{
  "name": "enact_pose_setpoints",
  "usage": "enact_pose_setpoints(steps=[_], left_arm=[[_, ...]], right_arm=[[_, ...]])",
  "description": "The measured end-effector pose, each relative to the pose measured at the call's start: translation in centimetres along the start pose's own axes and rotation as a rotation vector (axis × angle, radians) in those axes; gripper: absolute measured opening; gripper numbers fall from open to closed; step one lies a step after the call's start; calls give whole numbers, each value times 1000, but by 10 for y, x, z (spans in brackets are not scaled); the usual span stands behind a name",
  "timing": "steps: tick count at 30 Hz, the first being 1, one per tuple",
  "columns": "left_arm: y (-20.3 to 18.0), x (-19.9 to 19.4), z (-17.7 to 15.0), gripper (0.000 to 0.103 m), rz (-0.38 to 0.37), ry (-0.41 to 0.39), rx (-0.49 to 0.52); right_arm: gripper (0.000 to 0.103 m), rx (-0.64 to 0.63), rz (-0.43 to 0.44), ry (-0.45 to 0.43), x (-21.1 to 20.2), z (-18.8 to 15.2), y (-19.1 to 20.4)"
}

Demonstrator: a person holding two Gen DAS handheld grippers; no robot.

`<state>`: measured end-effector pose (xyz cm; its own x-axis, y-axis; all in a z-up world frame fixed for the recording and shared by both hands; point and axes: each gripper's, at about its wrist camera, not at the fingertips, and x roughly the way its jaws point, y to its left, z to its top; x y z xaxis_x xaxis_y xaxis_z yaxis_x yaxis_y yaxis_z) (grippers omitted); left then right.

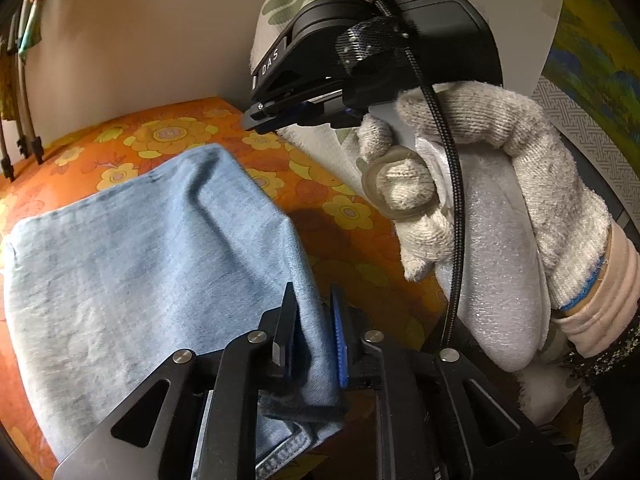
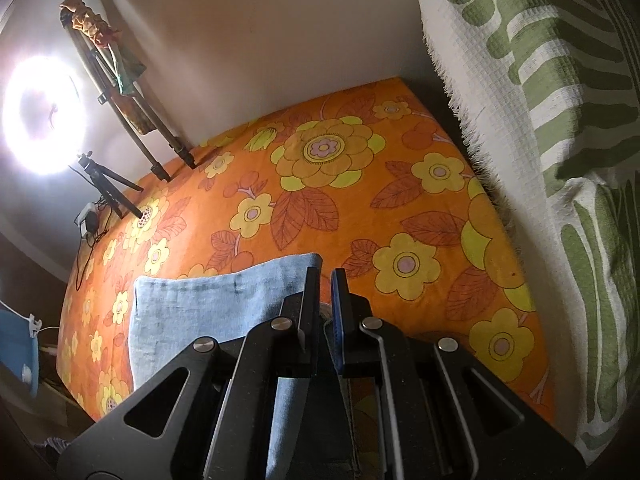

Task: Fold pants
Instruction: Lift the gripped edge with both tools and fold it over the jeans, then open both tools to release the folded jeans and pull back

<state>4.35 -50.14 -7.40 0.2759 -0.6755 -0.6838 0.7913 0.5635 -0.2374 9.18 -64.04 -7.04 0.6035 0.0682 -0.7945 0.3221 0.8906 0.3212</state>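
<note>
Light blue denim pants point(image 1: 132, 264) lie folded on an orange flowered bedspread point(image 1: 348, 216). My left gripper point(image 1: 312, 304) is shut on the right edge of the pants, with a fold of denim pinched between its jaws. In the left wrist view the right gripper point(image 1: 260, 114) hovers above and beyond, held by a gloved hand point(image 1: 500, 184). In the right wrist view the pants point(image 2: 208, 300) lie under and left of my right gripper point(image 2: 326, 284), whose jaws stand close together with a narrow gap; no cloth shows between the tips.
A green and white patterned cloth point(image 2: 560, 160) hangs along the right of the bed. Tripod legs point(image 2: 160, 156) and a small tripod point(image 2: 108, 188) stand at the bed's far left by a bright ring light point(image 2: 44, 120). A pale wall point(image 2: 260, 40) is behind.
</note>
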Motion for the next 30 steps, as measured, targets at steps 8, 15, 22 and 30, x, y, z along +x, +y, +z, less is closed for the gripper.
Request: enact_pose_setpoints(steps=[8, 15, 22, 30], left_arm=[[-9, -6, 2, 16, -6, -10, 21], [-14, -14, 6, 30, -3, -31, 50], [-12, -31, 4, 30, 9, -57, 68], [4, -54, -5, 37, 35, -77, 83]], right_arm=[[6, -14, 2, -14, -13, -6, 1], [6, -6, 15, -26, -29, -10, 0], [20, -21, 20, -58, -50, -21, 9], [39, -65, 7, -98, -68, -43, 26]])
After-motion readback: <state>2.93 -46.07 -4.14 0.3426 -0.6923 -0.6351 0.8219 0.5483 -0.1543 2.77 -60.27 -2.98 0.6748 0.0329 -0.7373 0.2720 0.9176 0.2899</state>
